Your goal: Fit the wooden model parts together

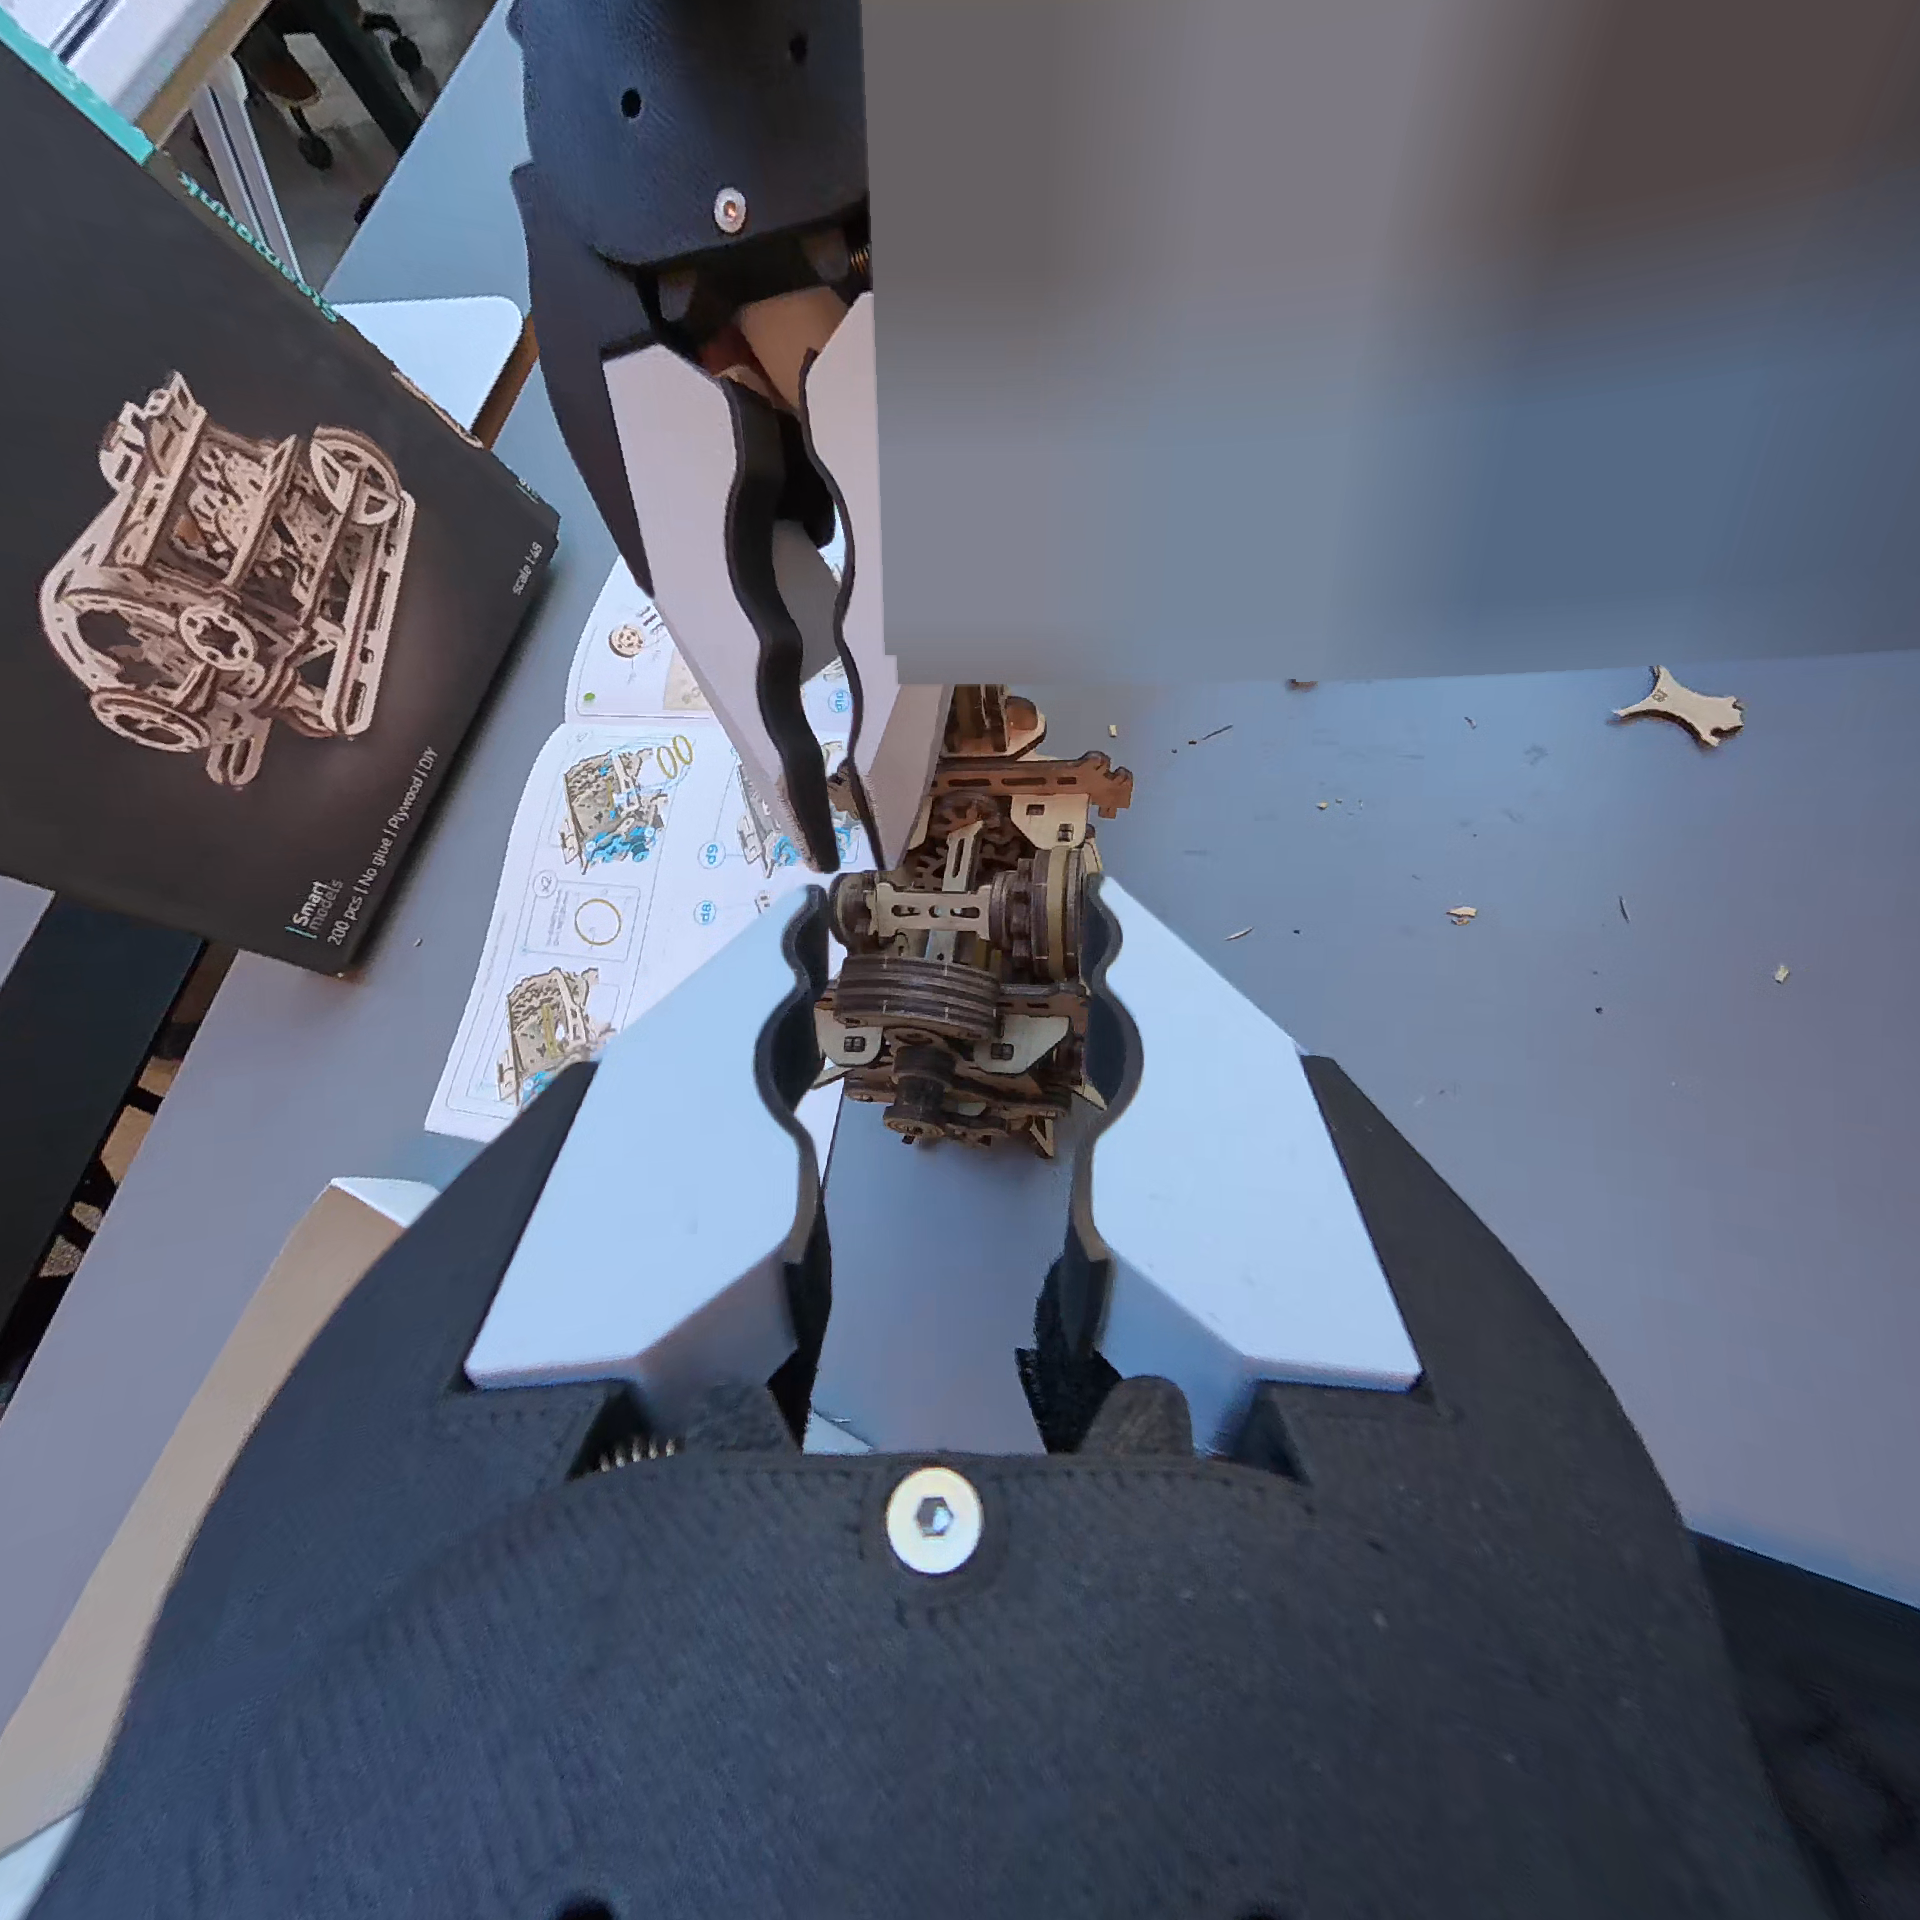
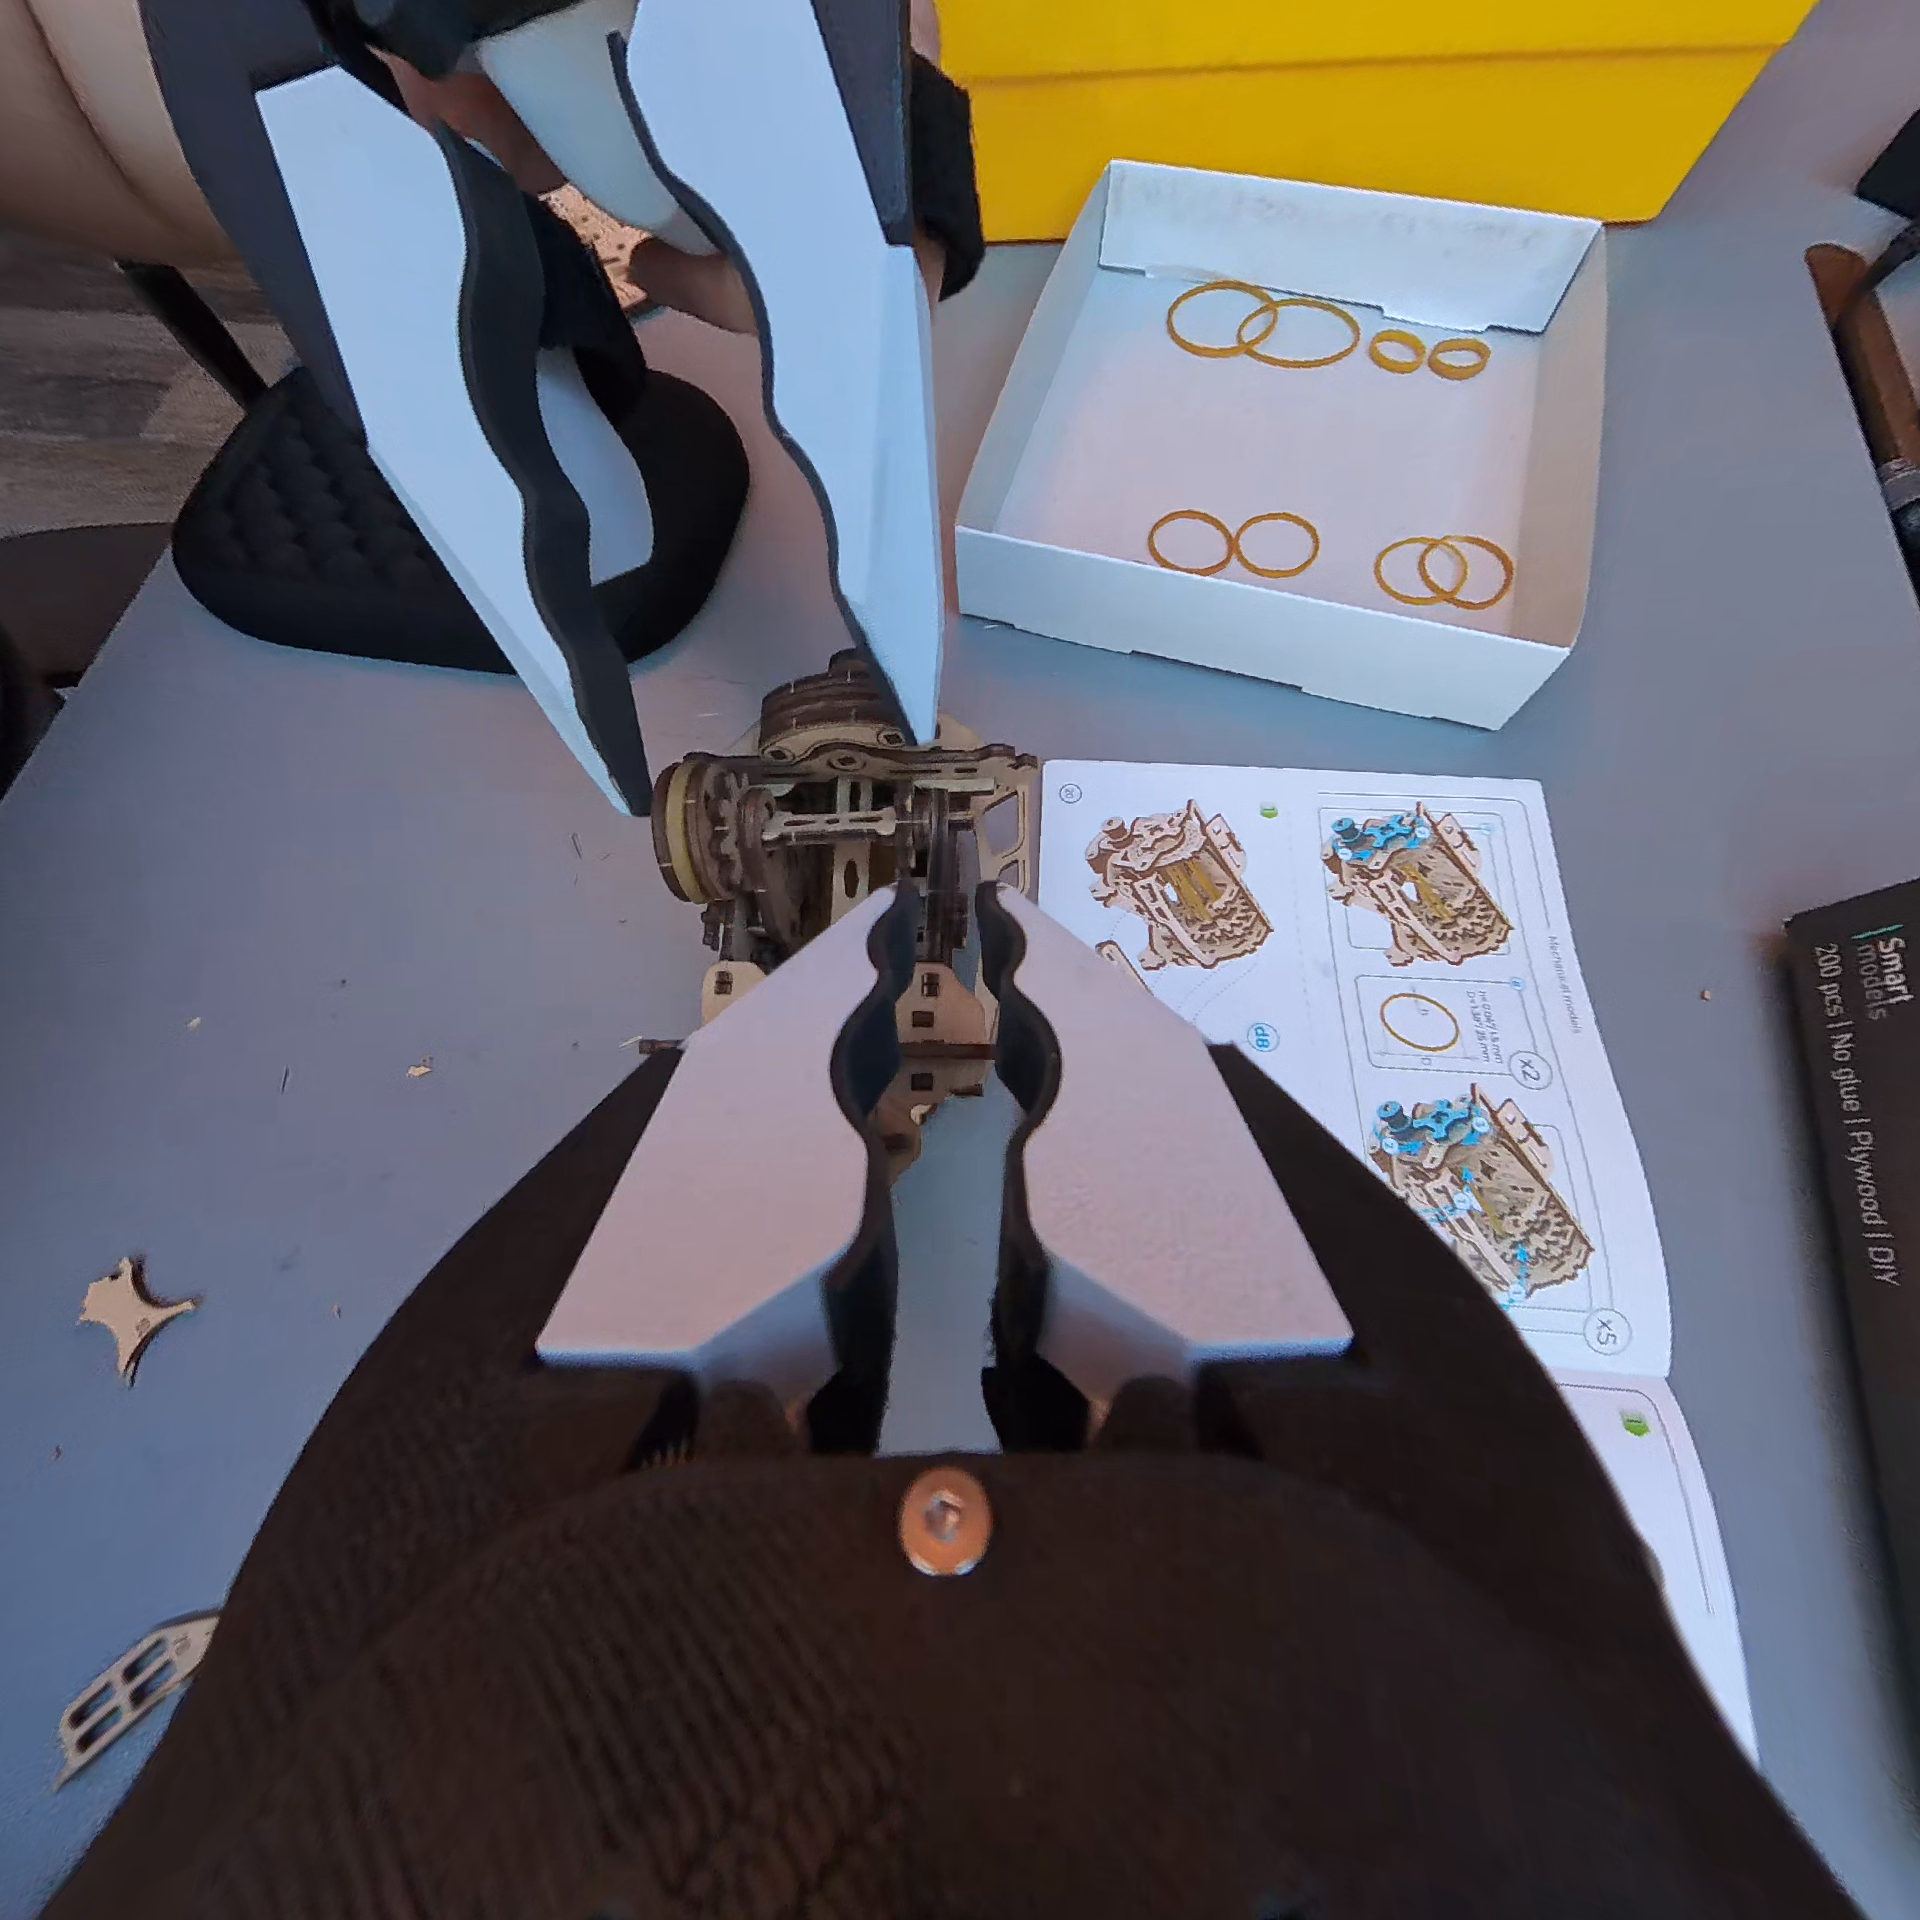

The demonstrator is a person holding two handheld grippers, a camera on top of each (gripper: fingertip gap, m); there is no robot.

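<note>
A partly built wooden model (image 1: 956, 997) of gears, wheels and frames stands on the grey table (image 1: 1507, 1091). My left gripper (image 1: 954, 899) has its jaws around the model's body, one on each side, and holds it. In the right wrist view the left gripper (image 2: 774, 764) comes down from above and straddles the model (image 2: 810, 831). My right gripper (image 2: 943, 904) is closed narrowly on a thin dark wooden wheel (image 2: 940, 873) at the model's end. In the left wrist view the right gripper (image 1: 852, 862) comes in from above to that end.
A black kit box (image 1: 229, 582) and an open instruction booklet (image 2: 1351, 1039) lie beside the model. A white tray (image 2: 1247, 644) holds several rubber bands. A yellow box (image 2: 1351, 104) stands behind it. Wood offcuts (image 2: 130, 1314) and chips lie around on the table. My left and right fingertips are right by each other.
</note>
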